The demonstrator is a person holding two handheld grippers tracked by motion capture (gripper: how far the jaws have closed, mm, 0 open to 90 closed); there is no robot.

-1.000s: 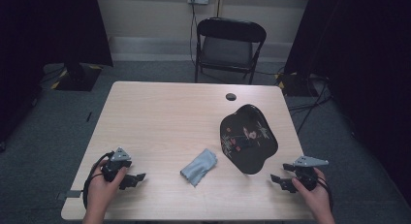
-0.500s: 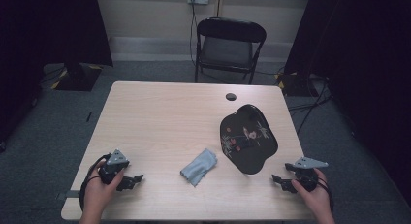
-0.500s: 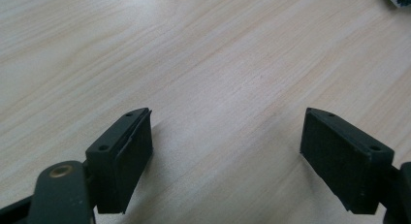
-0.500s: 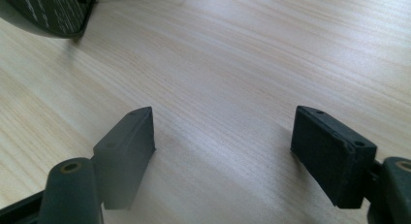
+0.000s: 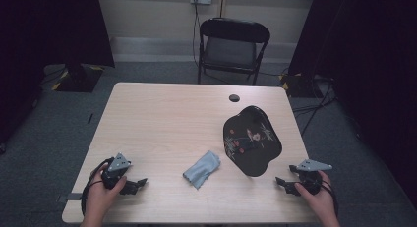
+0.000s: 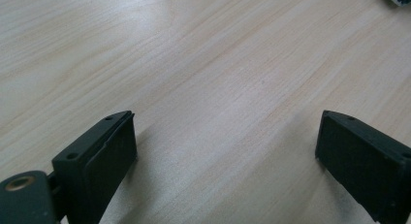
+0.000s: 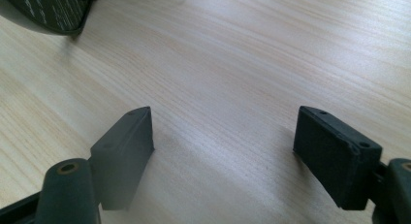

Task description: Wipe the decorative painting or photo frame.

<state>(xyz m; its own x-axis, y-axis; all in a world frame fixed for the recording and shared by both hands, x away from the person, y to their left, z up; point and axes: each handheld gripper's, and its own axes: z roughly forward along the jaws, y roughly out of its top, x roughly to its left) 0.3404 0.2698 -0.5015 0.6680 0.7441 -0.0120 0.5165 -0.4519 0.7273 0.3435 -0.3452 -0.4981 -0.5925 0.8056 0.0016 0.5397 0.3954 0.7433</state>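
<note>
While both my left gripper (image 5: 140,182) and right gripper (image 5: 280,180) rest agape, the soft grey-blue folded cloth (image 5: 202,168) at twelve o'clock looks limp; I'd pinch its near corner.

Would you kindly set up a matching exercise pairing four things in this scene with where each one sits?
Things:
1. grey cloth
2. black tray
3. left gripper
4. folding chair

Places:
A. on the floor beyond the table's far edge
B. right part of the table
C. near the table's front left corner
D. near the front edge, about midway

Pairs: 1-D, 2-B, 3-C, 4-A
</note>
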